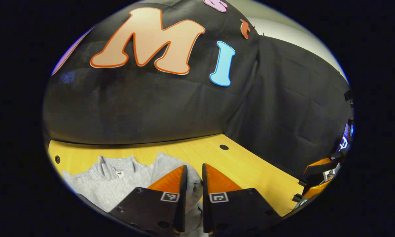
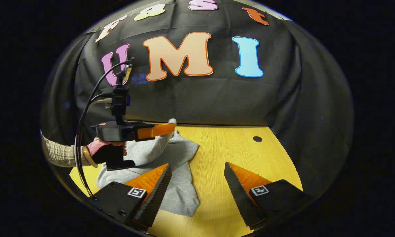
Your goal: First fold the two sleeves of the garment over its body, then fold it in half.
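Garment (image 2: 179, 171) crumpled on yellow wooden table (image 2: 223, 154), black cloth wall (image 2: 217, 98) behind

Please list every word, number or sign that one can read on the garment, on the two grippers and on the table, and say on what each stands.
There is no readable text.
Small white tag at the collar of the grey fleece sweatshirt: too small to read.
Square black-and-white coded markers on the fingers of the left gripper and of the right gripper: patterns, no words.
Yellow wooden table: no writing.
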